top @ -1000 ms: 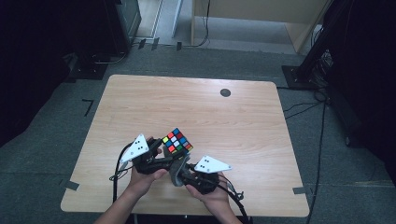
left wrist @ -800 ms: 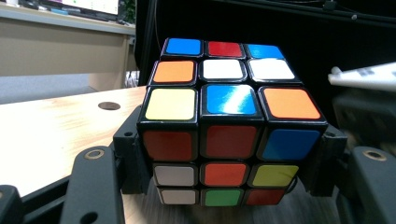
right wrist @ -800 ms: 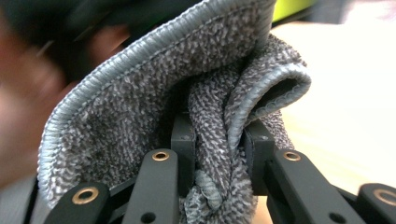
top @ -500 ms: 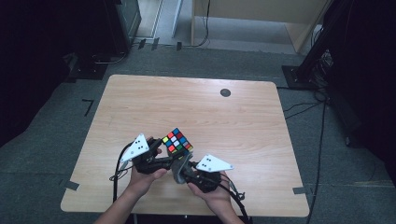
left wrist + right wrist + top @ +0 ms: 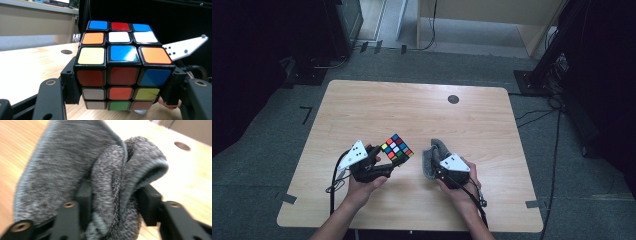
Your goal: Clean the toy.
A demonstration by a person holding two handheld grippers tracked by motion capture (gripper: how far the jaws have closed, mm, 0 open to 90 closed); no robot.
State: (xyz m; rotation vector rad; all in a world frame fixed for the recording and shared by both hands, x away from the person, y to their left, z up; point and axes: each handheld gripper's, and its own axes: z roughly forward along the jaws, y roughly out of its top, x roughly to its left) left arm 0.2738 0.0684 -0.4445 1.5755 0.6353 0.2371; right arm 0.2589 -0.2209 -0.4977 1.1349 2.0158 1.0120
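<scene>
A scrambled Rubik's cube (image 5: 397, 149) is held just above the wooden table (image 5: 422, 115), clamped between the black jaws of my left gripper (image 5: 388, 161). In the left gripper view the cube (image 5: 120, 67) sits between both jaws, with its top face showing blue, red, white, orange and yellow stickers. My right gripper (image 5: 438, 167) is shut on a crumpled grey cloth (image 5: 433, 156). The cloth (image 5: 95, 177) bulges up over the jaws in the right gripper view. The two grippers are apart, with a gap of bare table between cube and cloth.
A round dark grommet hole (image 5: 453, 99) sits near the table's far edge. Dark equipment and cables stand on the grey floor around the table. Cables trail from both grippers toward the near edge.
The right gripper with the grey cloth has swung away to the right from the cube, opening a gap. The left gripper and cube have stayed roughly in place.
</scene>
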